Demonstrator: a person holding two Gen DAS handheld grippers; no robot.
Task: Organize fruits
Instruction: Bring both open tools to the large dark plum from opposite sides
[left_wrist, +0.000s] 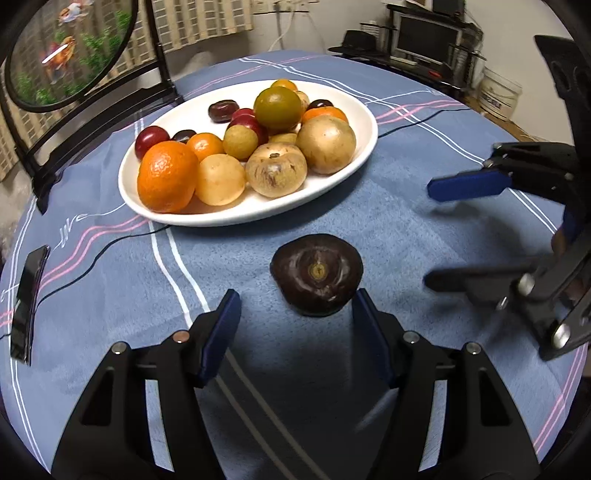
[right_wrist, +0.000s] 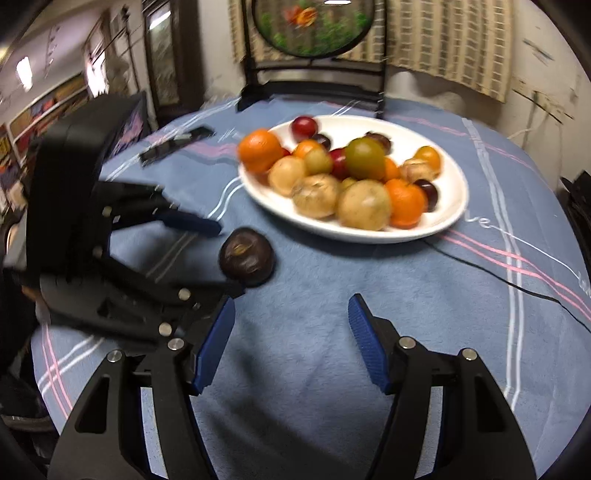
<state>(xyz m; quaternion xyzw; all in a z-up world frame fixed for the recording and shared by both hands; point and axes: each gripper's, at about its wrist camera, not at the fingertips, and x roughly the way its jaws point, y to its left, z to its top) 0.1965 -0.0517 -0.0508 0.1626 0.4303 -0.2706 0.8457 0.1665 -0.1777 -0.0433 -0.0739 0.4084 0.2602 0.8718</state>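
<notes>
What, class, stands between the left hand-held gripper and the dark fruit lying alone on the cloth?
Nothing visible does. The dark fruit lies just ahead of the left hand-held gripper, with only bare blue cloth between its open fingers.

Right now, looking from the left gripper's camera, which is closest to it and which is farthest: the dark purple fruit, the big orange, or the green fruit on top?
1. Dark purple fruit: on the cloth, just ahead of the left gripper.
2. Big orange: plate's near-left end.
3. Green fruit: atop the pile, toward the back.
</notes>
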